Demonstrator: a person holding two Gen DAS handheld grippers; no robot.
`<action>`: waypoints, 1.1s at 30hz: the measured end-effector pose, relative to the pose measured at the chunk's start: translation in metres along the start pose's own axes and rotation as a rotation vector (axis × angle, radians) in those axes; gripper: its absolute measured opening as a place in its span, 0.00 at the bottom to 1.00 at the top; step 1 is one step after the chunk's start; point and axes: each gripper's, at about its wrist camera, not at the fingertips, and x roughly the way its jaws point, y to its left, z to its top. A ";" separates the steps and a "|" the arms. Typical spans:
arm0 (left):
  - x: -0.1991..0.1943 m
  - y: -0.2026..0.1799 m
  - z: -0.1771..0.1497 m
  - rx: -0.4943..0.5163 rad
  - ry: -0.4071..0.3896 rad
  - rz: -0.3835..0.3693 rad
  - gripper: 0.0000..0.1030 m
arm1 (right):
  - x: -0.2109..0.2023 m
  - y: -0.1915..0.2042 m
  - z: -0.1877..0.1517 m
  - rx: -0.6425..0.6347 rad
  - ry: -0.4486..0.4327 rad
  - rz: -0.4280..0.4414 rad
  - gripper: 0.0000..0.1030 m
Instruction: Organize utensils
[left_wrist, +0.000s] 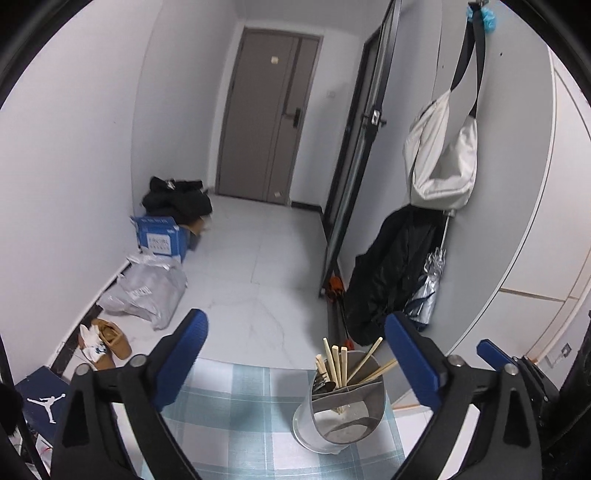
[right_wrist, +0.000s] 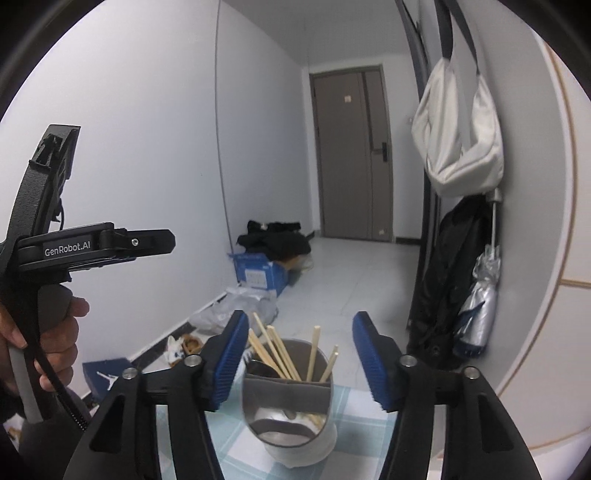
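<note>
A metal utensil holder (left_wrist: 343, 417) with a grey divider stands on a blue-and-white checked tablecloth (left_wrist: 240, 417). Several wooden chopsticks (left_wrist: 340, 363) stick up from it, and dark metal utensils (left_wrist: 323, 382) rest in its left section. My left gripper (left_wrist: 297, 317) is open above the cloth with nothing between its blue pads; the holder sits just inside its right finger. In the right wrist view the holder (right_wrist: 291, 424) and chopsticks (right_wrist: 273, 350) are below and between the fingers of my right gripper (right_wrist: 300, 315), which is open and not touching them. A hand (right_wrist: 55, 321) holds the left gripper's body (right_wrist: 92, 243).
Beyond the table edge lies a white tiled floor (left_wrist: 258, 258) with a blue box (left_wrist: 160, 236), plastic bags (left_wrist: 147, 291), shoes (left_wrist: 110, 339) and a dark shoebox (left_wrist: 40, 398). On the right wall hang a white bag (left_wrist: 443, 158), a black jacket (left_wrist: 391, 269) and a folded umbrella (left_wrist: 428, 288).
</note>
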 end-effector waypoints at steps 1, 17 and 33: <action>-0.004 -0.001 0.000 0.000 -0.013 0.005 0.97 | -0.005 0.003 0.000 -0.002 -0.011 -0.003 0.64; -0.057 0.002 -0.041 0.032 -0.140 0.043 0.99 | -0.067 0.032 -0.029 0.017 -0.112 -0.035 0.85; -0.041 0.018 -0.086 0.019 -0.137 0.069 0.99 | -0.068 0.034 -0.078 0.055 -0.109 -0.057 0.91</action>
